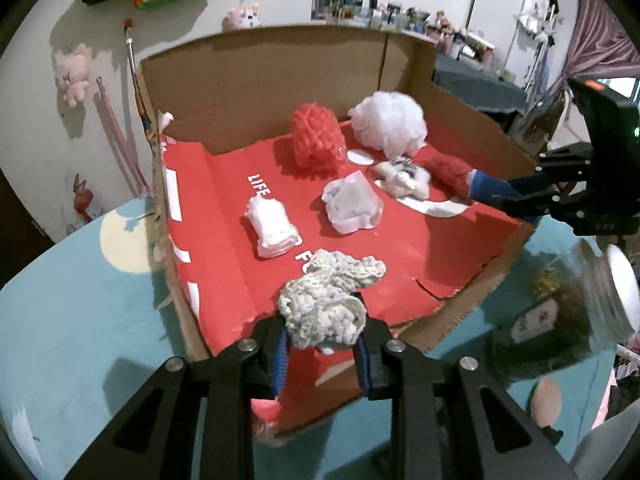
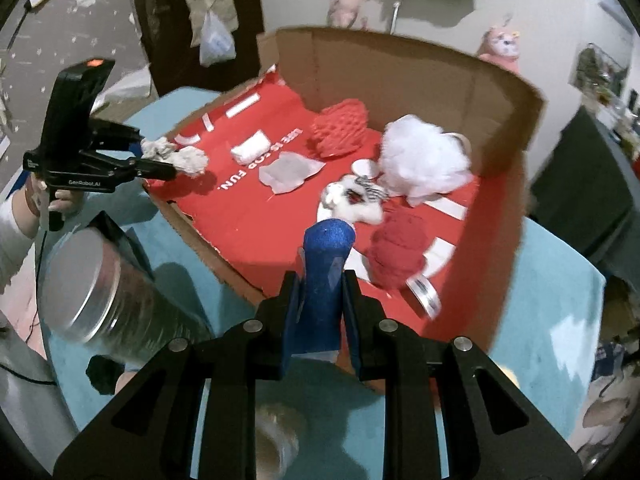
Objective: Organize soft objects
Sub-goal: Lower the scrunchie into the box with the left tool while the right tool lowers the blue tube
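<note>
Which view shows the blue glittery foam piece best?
Right wrist: the blue glittery foam piece stands large and central, clamped in the right hand-held gripper. Left wrist shows only its small tip, side-on at far right.

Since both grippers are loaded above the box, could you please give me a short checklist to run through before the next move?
1. Left gripper shut on the cream knitted piece: ok.
2. Right gripper shut on the blue foam roll: ok.
3. Grippers apart, on opposite sides of the cardboard box: ok.
4. Bare red floor below the left load: ok.
5. Space beside the dark red yarn ball for the roll: cannot tell.
</note>
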Tool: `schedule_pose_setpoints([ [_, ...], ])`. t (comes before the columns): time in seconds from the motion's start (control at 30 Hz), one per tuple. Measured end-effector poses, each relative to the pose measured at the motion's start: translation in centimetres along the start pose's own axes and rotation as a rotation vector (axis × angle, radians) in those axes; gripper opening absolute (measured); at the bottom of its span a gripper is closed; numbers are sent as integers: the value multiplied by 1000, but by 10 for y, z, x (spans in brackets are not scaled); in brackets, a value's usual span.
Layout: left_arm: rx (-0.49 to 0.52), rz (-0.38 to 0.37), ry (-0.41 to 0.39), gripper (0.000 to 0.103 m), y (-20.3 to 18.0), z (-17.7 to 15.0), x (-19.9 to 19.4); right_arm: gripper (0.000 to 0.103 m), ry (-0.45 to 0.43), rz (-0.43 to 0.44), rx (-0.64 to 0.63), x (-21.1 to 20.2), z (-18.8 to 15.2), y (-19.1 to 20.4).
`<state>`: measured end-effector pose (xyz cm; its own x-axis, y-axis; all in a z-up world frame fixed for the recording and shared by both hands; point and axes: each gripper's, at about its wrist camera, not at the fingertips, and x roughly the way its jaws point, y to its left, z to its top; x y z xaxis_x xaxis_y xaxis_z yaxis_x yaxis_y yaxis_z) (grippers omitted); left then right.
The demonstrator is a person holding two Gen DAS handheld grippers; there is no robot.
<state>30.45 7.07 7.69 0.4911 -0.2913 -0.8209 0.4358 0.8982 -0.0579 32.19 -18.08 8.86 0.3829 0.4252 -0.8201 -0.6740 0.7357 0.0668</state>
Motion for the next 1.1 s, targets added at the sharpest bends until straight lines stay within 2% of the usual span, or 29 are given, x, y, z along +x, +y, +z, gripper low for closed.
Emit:
schedule_pose_setpoints([
  [0.13, 6, 37, 15, 29, 1, 6, 6, 20, 61, 24, 1, 20, 13, -4],
  [0.33, -7, 29, 35, 29, 7, 16, 7, 20, 138, 8, 7, 43, 21, -8],
  [0.6, 44, 14, 130, 29, -2, 25, 22, 20, 179, -2, 15, 53, 26, -11],
  [0.7, 63, 33, 160, 29, -5, 25, 28, 20, 199, -24, 9, 58, 25, -11],
  [1.1, 90, 60, 200, 34, -12, 25, 39, 21, 228, -42, 41, 63, 23, -14],
])
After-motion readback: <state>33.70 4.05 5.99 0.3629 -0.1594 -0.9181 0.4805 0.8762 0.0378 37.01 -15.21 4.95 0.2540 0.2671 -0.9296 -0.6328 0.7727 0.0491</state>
